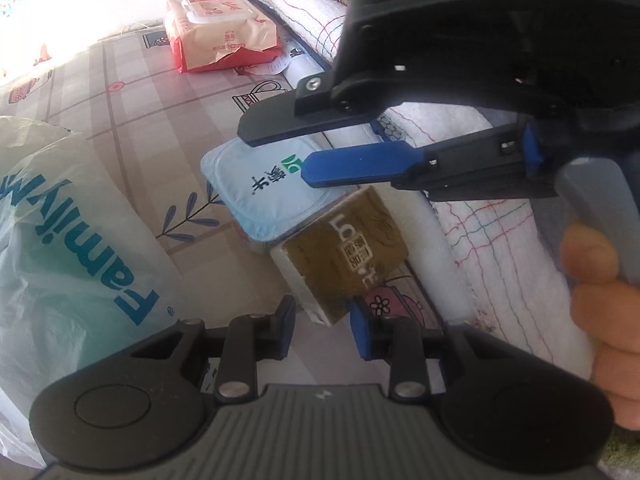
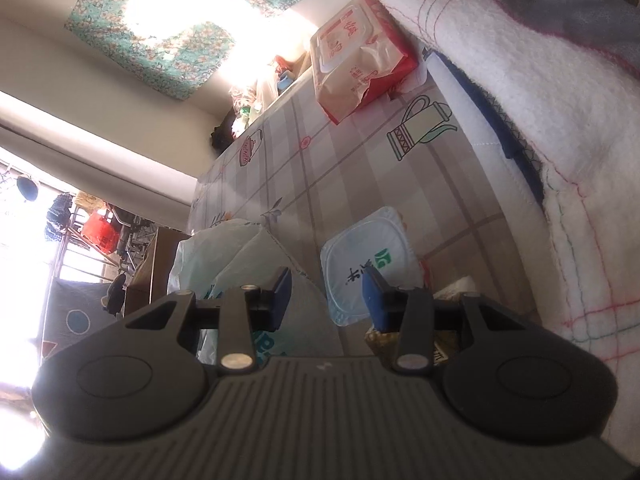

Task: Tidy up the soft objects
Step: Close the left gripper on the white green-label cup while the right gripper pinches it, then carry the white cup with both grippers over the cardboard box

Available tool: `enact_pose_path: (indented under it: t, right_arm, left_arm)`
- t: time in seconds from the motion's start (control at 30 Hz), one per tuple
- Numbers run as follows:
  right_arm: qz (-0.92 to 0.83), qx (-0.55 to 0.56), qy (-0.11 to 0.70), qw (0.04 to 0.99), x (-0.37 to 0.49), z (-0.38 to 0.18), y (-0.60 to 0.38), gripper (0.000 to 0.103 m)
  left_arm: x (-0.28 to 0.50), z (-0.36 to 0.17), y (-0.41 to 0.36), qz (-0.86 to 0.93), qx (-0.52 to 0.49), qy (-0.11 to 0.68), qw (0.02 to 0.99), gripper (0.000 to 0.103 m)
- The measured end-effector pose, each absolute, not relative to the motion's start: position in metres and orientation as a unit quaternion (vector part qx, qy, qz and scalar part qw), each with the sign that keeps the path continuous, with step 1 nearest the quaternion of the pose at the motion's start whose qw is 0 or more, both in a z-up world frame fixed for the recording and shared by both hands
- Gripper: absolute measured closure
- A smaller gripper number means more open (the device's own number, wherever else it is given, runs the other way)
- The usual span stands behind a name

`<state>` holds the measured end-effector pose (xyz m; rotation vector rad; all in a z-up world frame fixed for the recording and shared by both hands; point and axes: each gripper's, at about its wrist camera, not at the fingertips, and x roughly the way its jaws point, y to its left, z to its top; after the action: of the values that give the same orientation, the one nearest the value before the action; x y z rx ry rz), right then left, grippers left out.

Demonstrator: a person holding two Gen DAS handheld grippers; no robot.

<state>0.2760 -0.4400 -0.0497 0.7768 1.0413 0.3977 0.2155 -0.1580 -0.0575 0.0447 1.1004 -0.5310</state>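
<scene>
A small gold-brown tissue pack (image 1: 352, 248) lies on the patterned tablecloth (image 1: 132, 100), and my left gripper (image 1: 324, 320) is shut on its near corner, a pad against each side. Touching it on the far side sits a light-blue square pack with a printed lid (image 1: 260, 192). My right gripper (image 1: 276, 154) hangs over that lid, open, with one black finger at its far edge and one blue finger above its middle. In the right wrist view the right gripper (image 2: 326, 296) stands open, the light-blue pack (image 2: 360, 252) just beyond its right finger.
A white and green plastic shopping bag (image 1: 80, 240) bulges at the left. A red and beige wipes pack (image 1: 220, 36) lies at the far end. A white towel with coloured stitching (image 1: 500, 248) runs along the right. A person's hand (image 1: 592, 264) holds the right gripper's handle.
</scene>
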Motion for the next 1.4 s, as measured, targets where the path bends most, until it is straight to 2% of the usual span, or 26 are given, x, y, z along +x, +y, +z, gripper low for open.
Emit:
enact_pose_path:
  t: [0.2, 0.4, 0.67, 1.1, 1.4]
  right_arm:
    - [0.180, 0.379, 0.449, 0.789, 0.274, -0.041, -0.452, 0.063]
    - [0.147, 0.366, 0.455, 0.798, 0.282, -0.049, -0.462, 0.066]
    - [0.158, 0.366, 0.482, 0.780, 0.299, -0.079, -0.448, 0.079]
    - [0.176, 0.383, 0.470, 0.776, 0.289, -0.070, -0.455, 0.083]
    - [0.181, 0.395, 0.448, 0.781, 0.272, -0.051, -0.459, 0.083]
  left_arm:
    - [0.208, -0.038, -0.142, -0.241, 0.011, 0.486, 0.840, 0.070]
    - [0.220, -0.027, -0.135, -0.217, -0.026, 0.460, 0.861, 0.061]
    - [0.236, -0.042, -0.151, -0.211, -0.024, 0.475, 0.854, 0.061]
    - [0.243, -0.048, -0.155, -0.198, -0.018, 0.480, 0.854, 0.061]
    - [0.227, -0.026, -0.153, -0.207, -0.019, 0.457, 0.865, 0.061]
